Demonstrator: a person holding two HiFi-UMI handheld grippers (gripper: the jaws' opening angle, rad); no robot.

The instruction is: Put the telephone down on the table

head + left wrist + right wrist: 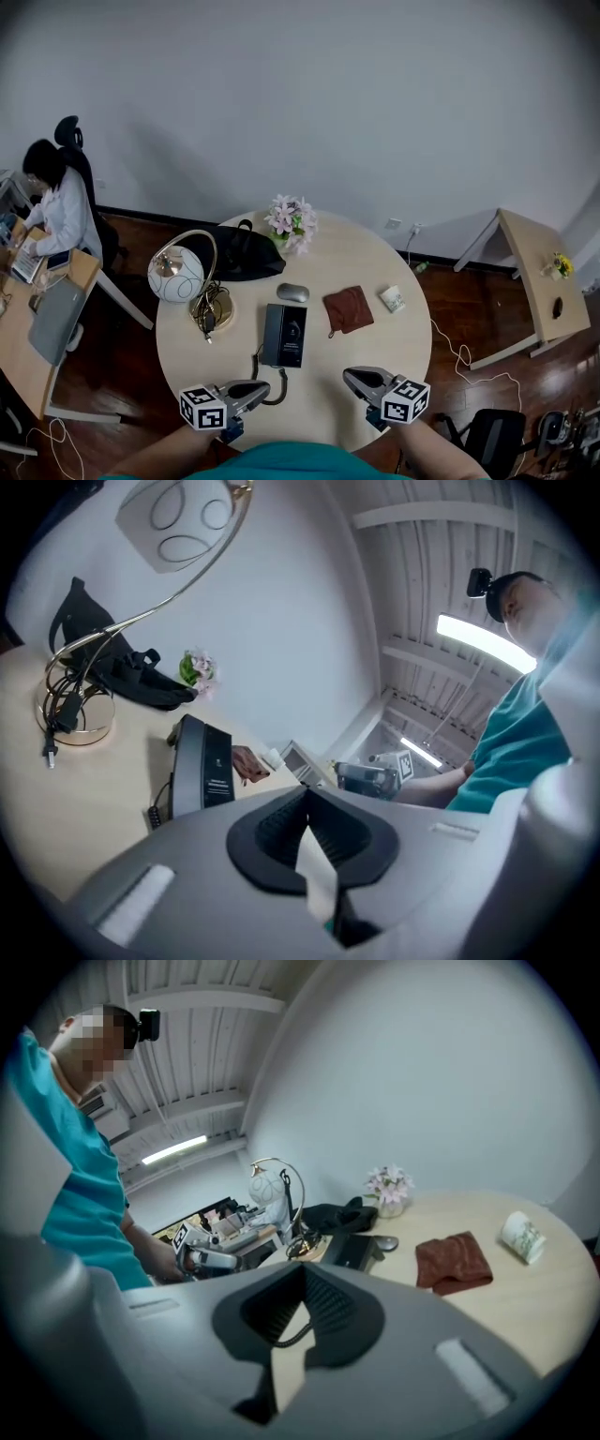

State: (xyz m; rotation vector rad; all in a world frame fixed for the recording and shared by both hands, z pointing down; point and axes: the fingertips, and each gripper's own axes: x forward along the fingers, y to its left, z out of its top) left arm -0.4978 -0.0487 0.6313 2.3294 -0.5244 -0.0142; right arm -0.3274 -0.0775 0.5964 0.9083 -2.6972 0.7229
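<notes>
Head view: black rectangular telephone (283,335) flat on round beige worktop (323,394); left tongs (266,385), right tongs (348,375) closed, empty; task looks done.

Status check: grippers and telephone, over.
Left gripper shut, empty. Right gripper shut, empty. Telephone flat on table, ahead of both. Mouse, cloth beside it; path clear.
</notes>
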